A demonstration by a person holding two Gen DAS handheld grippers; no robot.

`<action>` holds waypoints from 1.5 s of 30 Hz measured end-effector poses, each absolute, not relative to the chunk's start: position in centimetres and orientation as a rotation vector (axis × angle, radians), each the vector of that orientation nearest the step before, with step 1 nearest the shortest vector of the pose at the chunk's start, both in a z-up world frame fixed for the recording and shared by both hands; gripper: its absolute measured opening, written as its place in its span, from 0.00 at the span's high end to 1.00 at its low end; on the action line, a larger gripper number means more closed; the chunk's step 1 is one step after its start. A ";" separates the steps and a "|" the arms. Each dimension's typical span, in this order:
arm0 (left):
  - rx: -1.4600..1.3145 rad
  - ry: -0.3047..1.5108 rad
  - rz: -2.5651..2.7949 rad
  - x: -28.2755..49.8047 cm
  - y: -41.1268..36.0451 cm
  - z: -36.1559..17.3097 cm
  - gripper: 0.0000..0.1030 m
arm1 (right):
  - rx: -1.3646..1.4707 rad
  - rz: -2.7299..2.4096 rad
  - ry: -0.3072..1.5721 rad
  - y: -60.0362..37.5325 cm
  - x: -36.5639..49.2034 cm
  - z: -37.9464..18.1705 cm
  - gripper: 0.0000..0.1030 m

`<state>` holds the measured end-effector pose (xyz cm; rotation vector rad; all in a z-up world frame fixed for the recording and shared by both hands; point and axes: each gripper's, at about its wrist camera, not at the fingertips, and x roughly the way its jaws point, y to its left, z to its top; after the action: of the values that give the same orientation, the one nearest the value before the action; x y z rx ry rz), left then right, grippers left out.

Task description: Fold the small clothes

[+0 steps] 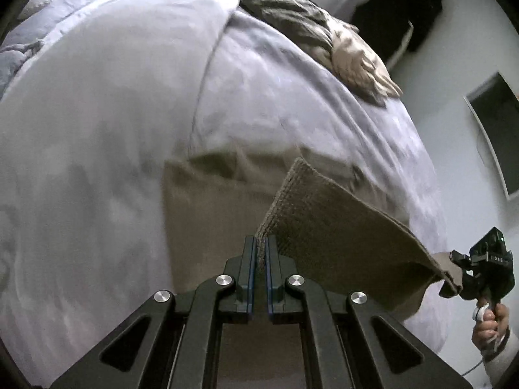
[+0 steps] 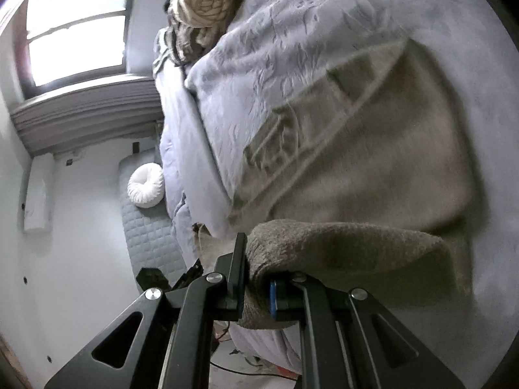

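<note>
A small tan knit garment (image 1: pixel 337 233) lies on the lavender bedspread (image 1: pixel 113 113). My left gripper (image 1: pixel 261 253) is shut on one corner of its near edge and holds it lifted. My right gripper (image 1: pixel 454 275) shows at the far right of the left wrist view, shut on the other corner. In the right wrist view the right gripper (image 2: pixel 256 278) pinches a bunched fold of the garment (image 2: pixel 356 168), whose flat part rests on the bedspread (image 2: pixel 292 32) with its neckline towards the left.
A pile of striped and beige clothes (image 1: pixel 327 42) lies at the bed's far edge; it also shows in the right wrist view (image 2: pixel 201 6). A round white cushion (image 2: pixel 146 185) leans on a quilted headboard. A window (image 2: pixel 74 29) is beyond.
</note>
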<state>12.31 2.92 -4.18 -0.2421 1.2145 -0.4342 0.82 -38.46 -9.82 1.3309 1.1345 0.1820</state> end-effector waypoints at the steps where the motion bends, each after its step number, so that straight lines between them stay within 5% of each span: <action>1: -0.252 1.210 -0.422 13.1 2.6 -4.4 0.94 | 1.341 0.162 1.149 -38.8 1.8 -10.6 0.88; 9: -0.200 1.246 -0.272 18.1 -1.4 -11.0 0.94 | 1.566 -0.015 1.196 -41.1 6.0 -19.6 0.81; 12: -0.151 1.260 -0.180 18.8 -1.5 -12.3 0.94 | 1.613 -0.002 1.097 -41.7 5.8 -19.3 0.59; 13: -0.145 1.263 -0.146 19.0 -1.2 -12.4 0.94 | 1.593 0.008 1.059 -42.0 5.8 -18.5 0.42; 14: -0.142 1.264 -0.097 19.2 -0.6 -12.3 0.94 | 1.545 0.006 1.034 -42.4 5.7 -17.4 0.38; 18: -0.152 1.254 -0.051 19.1 1.8 -11.5 0.94 | 1.291 0.003 1.073 -42.5 6.5 -13.7 0.44; 20: -0.147 1.258 -0.079 18.9 1.8 -11.1 0.94 | 1.112 0.034 1.153 -41.1 7.7 -12.5 0.67; 29: -0.086 1.324 -0.287 17.6 -4.8 -12.6 0.94 | 0.906 -0.106 1.279 -38.4 9.4 -16.6 0.73; 38: -0.157 1.316 -0.082 19.5 -1.1 -14.4 0.94 | 0.871 -0.284 1.213 -41.5 6.0 -14.5 0.67; 41: -0.075 1.291 -0.048 19.2 0.3 -12.9 0.94 | 0.945 -0.216 1.192 -40.9 3.7 -13.3 0.51; 45: -0.062 1.321 -0.096 17.0 2.2 -11.4 0.94 | 1.034 -0.070 1.223 -38.2 -0.6 -12.9 0.46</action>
<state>17.02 2.17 -11.45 -0.0625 1.3214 -0.0956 -0.64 -38.17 -12.87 1.0344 1.2230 -0.0695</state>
